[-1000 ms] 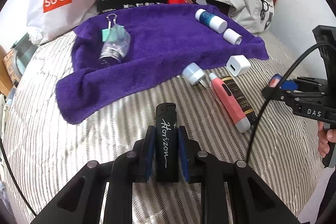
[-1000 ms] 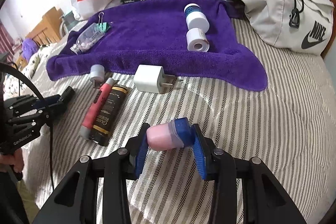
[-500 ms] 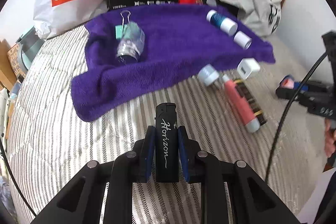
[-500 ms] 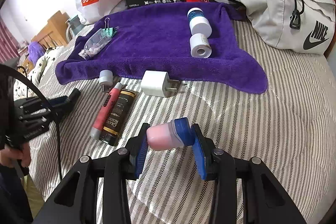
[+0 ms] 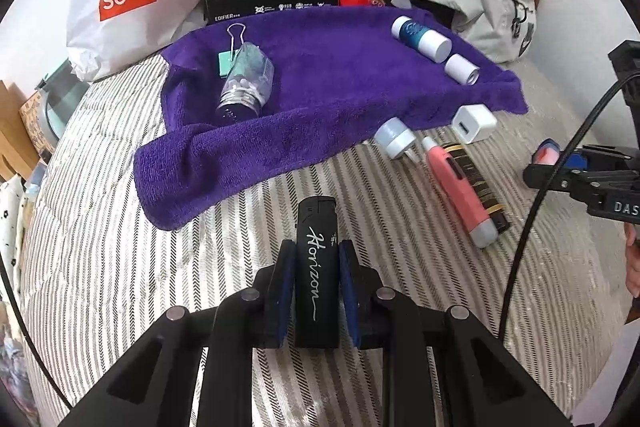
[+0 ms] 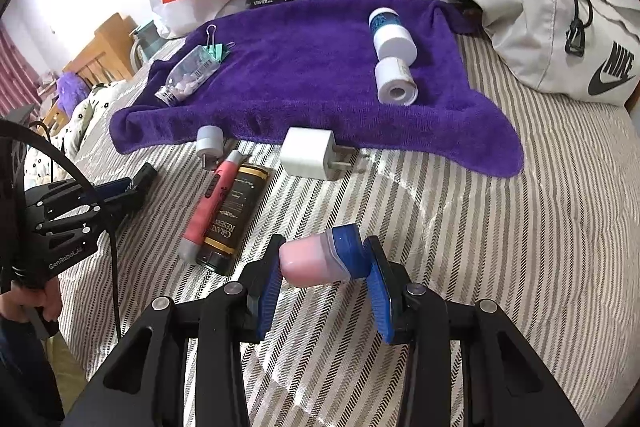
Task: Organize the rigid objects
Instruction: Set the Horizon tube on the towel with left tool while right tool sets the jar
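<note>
The left hand-held gripper (image 5: 316, 291) is clamped on a black lighter (image 5: 316, 267), gripped along its lower body with the top sticking out well past the pads, above the striped bed (image 5: 120, 267) just short of the purple towel (image 5: 320, 87). The right hand-held gripper (image 6: 324, 267) pinches a pink and blue bottle (image 6: 324, 259) crosswise, and the rounded pink end looks barely seated on the left pad, so a jolt could twist it loose onto the bed. The towel's near edge is folded into a soft ridge; a lighter set there could slide off. The jar (image 5: 246, 83), the white rolls (image 6: 394, 43) and the charger (image 6: 308, 153) lie in the way of a careless approach, and the cable (image 5: 560, 187) between the hands could snag.
</note>
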A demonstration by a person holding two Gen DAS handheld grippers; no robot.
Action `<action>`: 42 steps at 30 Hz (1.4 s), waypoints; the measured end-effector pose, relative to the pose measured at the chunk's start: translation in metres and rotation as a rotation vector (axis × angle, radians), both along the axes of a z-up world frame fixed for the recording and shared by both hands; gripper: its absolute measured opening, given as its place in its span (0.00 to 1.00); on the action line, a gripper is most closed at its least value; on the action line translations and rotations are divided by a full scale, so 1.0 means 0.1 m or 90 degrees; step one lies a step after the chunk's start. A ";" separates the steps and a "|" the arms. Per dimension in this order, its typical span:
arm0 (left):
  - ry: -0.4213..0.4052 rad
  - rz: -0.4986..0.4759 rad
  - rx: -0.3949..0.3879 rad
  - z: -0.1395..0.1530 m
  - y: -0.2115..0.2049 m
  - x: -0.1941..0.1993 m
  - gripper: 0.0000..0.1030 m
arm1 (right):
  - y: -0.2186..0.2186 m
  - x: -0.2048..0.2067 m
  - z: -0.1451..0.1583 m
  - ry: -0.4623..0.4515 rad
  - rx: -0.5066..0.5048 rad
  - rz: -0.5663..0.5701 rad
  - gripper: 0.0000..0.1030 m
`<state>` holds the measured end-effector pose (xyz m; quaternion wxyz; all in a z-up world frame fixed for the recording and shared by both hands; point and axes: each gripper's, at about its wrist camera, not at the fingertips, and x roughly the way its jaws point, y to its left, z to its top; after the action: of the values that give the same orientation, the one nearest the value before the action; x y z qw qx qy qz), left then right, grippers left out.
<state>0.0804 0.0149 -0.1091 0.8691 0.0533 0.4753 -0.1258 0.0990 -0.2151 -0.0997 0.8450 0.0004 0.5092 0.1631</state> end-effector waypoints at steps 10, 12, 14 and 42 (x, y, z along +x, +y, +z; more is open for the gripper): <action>-0.022 0.006 -0.030 0.35 0.07 0.18 0.20 | 0.01 0.18 0.23 -0.004 0.039 0.015 0.38; -0.029 0.006 -0.032 0.43 0.09 0.25 0.20 | 0.02 0.24 0.30 -0.010 0.038 0.017 0.38; -0.030 0.004 -0.030 0.48 0.09 0.34 0.20 | 0.02 0.32 0.36 -0.014 0.046 0.019 0.38; -0.020 0.010 -0.049 0.44 0.22 1.04 0.20 | 0.37 1.37 -0.07 0.035 -0.023 0.028 0.38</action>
<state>0.1843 0.0365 -0.0655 0.8789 0.0180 0.4569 -0.1361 0.2364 -0.1779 -0.1063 0.8267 -0.0219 0.5352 0.1721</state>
